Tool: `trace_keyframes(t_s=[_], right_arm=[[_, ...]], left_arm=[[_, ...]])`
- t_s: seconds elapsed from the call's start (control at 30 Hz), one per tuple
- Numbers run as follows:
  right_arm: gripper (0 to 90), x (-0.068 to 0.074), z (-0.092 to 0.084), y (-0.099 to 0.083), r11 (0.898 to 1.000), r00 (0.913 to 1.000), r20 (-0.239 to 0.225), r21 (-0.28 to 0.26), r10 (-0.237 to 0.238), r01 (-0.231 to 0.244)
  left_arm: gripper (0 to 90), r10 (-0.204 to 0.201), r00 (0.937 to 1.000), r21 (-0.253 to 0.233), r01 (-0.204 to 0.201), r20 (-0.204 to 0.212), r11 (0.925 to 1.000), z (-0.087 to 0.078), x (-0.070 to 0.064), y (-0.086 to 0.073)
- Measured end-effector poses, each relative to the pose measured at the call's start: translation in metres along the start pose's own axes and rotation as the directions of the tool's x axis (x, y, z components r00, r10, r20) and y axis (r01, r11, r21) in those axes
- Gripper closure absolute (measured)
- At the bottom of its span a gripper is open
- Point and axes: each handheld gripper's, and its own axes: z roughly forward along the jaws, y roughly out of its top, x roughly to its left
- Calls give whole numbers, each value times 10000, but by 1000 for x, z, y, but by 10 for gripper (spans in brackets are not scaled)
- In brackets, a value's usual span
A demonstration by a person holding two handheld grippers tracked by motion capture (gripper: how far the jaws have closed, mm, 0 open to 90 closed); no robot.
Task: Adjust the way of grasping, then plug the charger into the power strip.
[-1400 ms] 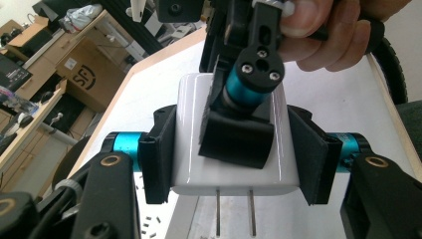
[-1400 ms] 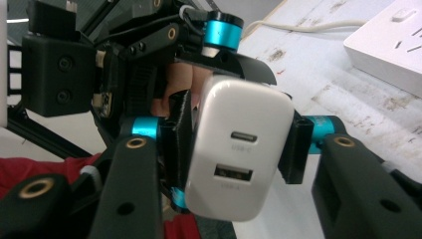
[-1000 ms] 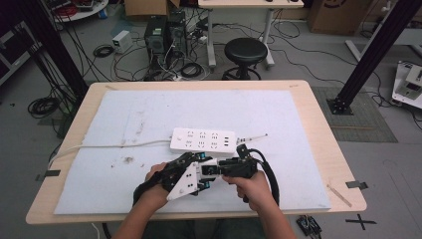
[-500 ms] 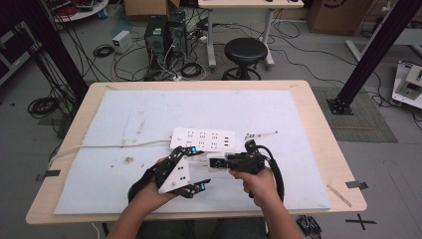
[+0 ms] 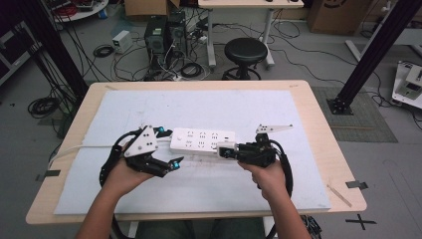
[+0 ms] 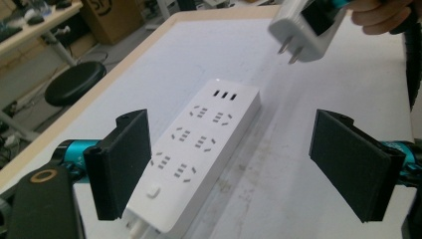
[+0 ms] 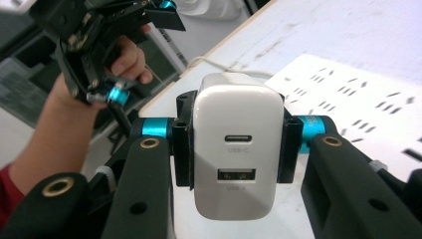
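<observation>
While the charger [image 7: 234, 149] sits clamped between the pads of the right hand-held gripper [image 5: 230, 151], it hangs just over the near right end of the power strip [image 5: 201, 141], prongs clear of the sockets. That strip lies flat on the white mat [image 5: 199, 109] covering the worktop [image 5: 318, 124], its cable [image 5: 82, 148] trailing off left. Beside its left end, the left hand-held gripper [image 5: 169, 164] has just been opening, jaws wide apart, nothing between them. Beyond, a stool [image 5: 245, 52] and tangled cables on the floor.

White USB charger [image 7: 234, 149] clamped between black fingers [image 7: 181, 144], power strip [image 7: 358, 107] beyond, left gripper [image 7: 142, 52] upper left
</observation>
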Motion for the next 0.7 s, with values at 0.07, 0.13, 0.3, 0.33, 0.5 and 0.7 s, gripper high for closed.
trace_keyframes(t_s=[0.07,0.13,0.3,0.33,0.5,0.7], right_arm=[[632,0,-3,0,9999,9997,180,-66,-150,151],[632,0,-6,1,9995,9990,342,-93,-295,298],[631,1,-11,4,9977,9954,695,-108,-664,673],[631,1,-11,4,9977,9954,695,-108,-664,673],[631,6,-7,8,9909,9858,1015,4,-1339,1346],[630,12,8,17,9668,9547,1522,380,-2557,2528]], left_arm=[[167,-439,9990,170,438,15,9989,-2,8,-3],[167,-670,9978,247,670,-18,9974,-4,15,-6],[166,-1014,9944,433,1027,-297,9938,-9,27,-14],[166,-1014,9944,433,1027,-297,9938,-9,27,-14],[166,-1124,9928,437,1142,-421,9925,-13,32,-25],[166,-1215,9913,529,1242,-514,9908,-16,35,-32]])
